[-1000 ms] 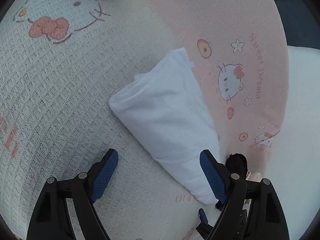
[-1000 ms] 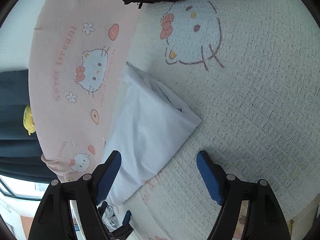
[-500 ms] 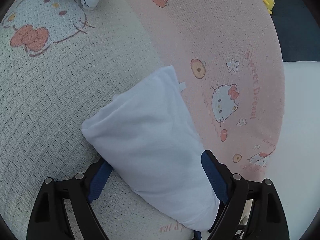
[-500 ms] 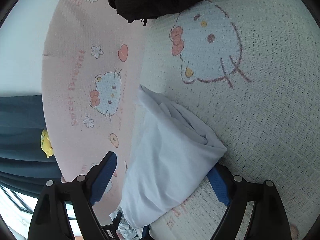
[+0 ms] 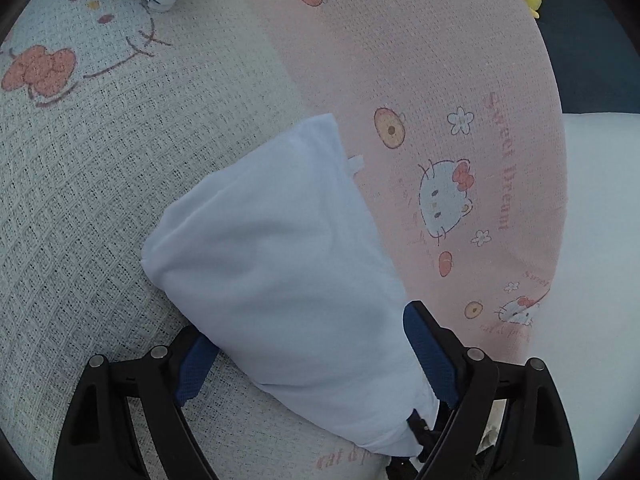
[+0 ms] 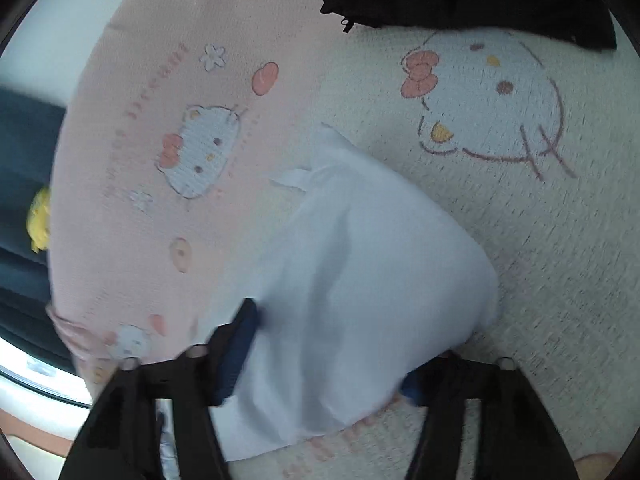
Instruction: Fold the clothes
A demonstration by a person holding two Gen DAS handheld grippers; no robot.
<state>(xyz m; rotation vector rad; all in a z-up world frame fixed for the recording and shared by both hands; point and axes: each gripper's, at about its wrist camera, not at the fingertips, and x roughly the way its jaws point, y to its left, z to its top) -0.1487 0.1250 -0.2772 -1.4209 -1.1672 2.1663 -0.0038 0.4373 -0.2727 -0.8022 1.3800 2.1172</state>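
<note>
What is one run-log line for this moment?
task: fold clothes | left tool: open, astride white garment | right tool: jaws just closing, pinching it | surface: cat-print blanket

A waffle-weave blanket (image 5: 120, 184) printed with cartoon cats covers the bed, cream on one part and pink (image 5: 420, 60) along the edge. Beyond that edge lie dark blue fabric (image 6: 20, 152) and a small yellow toy (image 6: 40, 220). Daylight falls pale at the lower left of the right wrist view.
</note>
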